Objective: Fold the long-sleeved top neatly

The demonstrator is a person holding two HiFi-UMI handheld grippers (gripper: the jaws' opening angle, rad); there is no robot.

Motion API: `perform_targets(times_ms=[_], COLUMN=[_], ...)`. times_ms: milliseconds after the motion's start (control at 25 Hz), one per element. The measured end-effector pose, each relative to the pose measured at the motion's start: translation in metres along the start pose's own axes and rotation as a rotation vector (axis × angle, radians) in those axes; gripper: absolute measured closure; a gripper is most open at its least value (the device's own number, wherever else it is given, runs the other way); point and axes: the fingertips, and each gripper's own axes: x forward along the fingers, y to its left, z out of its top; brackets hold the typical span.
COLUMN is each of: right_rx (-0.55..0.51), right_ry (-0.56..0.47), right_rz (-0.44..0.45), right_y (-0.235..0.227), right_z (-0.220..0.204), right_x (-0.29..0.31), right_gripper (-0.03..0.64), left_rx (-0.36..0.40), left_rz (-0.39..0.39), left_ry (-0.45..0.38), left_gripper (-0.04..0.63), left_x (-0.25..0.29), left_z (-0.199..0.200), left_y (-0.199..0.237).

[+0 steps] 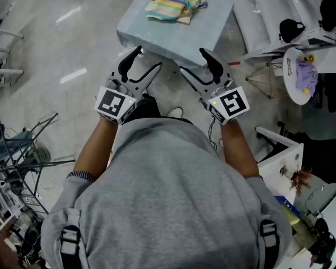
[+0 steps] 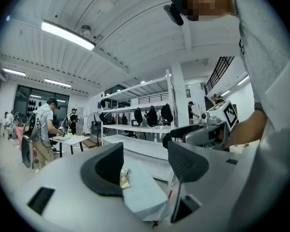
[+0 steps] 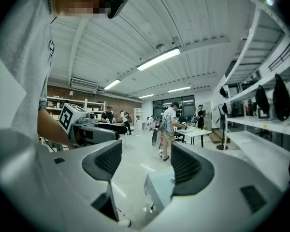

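Observation:
A striped, multicoloured top [image 1: 173,4] lies bunched on a small table covered in pale blue [image 1: 213,21], far from me in the head view. My left gripper [image 1: 147,59] and right gripper [image 1: 193,60] hang side by side in the air, just short of the table's near edge. Both are open with nothing between their jaws. In the left gripper view the left gripper [image 2: 145,166] frames the table [image 2: 142,192] and a corner of the top [image 2: 124,178]. In the right gripper view the right gripper [image 3: 145,166] frames one table corner [image 3: 159,187].
White shelving [image 1: 269,15] stands to the right of the table. A round white table with a purple cloth [image 1: 305,74] is further right. Metal racks and cables [image 1: 17,150] crowd the left. People stand at a desk [image 3: 171,124] in the background.

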Motion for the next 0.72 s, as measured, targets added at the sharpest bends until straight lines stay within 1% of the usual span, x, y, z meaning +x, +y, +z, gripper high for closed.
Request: perform_targets(times_ms=[160, 240, 320, 480, 600, 720], right_rx=[0.001, 0.001, 0.002, -0.002, -0.004, -0.005], right_ry=[0.029, 0.043, 0.054, 0.083, 0.111, 0.132], right_rz=[0.011, 0.016, 0.017, 0.004, -0.013, -0.039], right_y=[-0.003, -0.005, -0.007, -0.013, -0.018, -0.023], right_z=[-0.006, -0.007, -0.007, -0.006, -0.007, -0.004], right_x=[0.014, 0.026, 0.040, 0.076, 0.101, 0.124], right_gripper=[0.293, 0.295, 0.310, 0.315, 0.322, 0.334], left_rx=[-0.002, -0.010, -0.016, -0.009, 0.001, -0.013], left_rz=[-0.011, -0.002, -0.005, -0.050, -0.075, -0.100], left_ry=[-0.002, 0.019, 0.039, 0.015, 0.032, 0.052], left_gripper=[0.295, 0.295, 0.295, 0.295, 0.295, 0.295], left_x=[0.005, 0.007, 0.010, 0.018, 0.025, 0.028], left_z=[-0.004, -0.007, -0.012, -0.017, -0.020, -0.022], left_y=[0.013, 0.026, 0.040, 0.073, 0.100, 0.126])
